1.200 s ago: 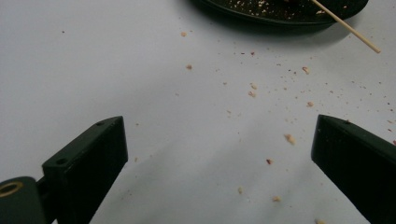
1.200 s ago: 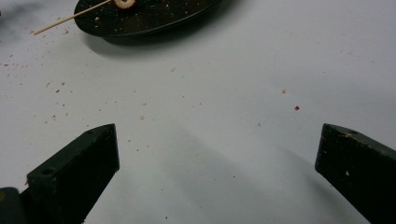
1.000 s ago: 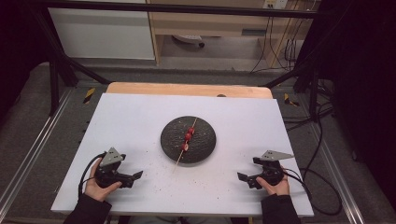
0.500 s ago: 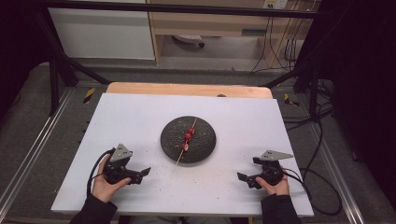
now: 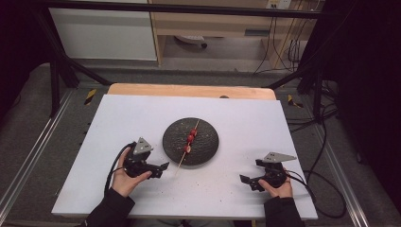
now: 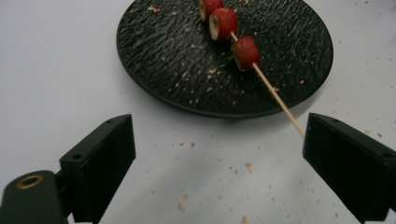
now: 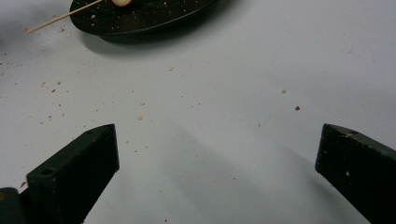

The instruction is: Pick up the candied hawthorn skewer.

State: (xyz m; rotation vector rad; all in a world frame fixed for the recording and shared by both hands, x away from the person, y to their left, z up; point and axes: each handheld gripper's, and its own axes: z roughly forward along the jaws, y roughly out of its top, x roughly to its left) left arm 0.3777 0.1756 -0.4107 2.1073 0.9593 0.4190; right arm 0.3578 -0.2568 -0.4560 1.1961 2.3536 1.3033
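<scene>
The left tool (image 6: pixel 219 154), jaws spread and just narrowing with nothing between them, nears the skewer (image 6: pixel 275 95) tip at right. A clumsy nudge could roll its berries (image 6: pixel 245 52) off the plate (image 6: pixel 154 60).

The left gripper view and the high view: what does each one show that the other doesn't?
Left gripper view alone: crumbs scattered on the black plate and the pale cut faces of the red fruit pieces.
High view alone: both hands, the right gripper, the wooden table edge and the shelving behind.
Both: the plate, the skewer with its bare end jutting over the rim, and the open left gripper near that end.
</scene>
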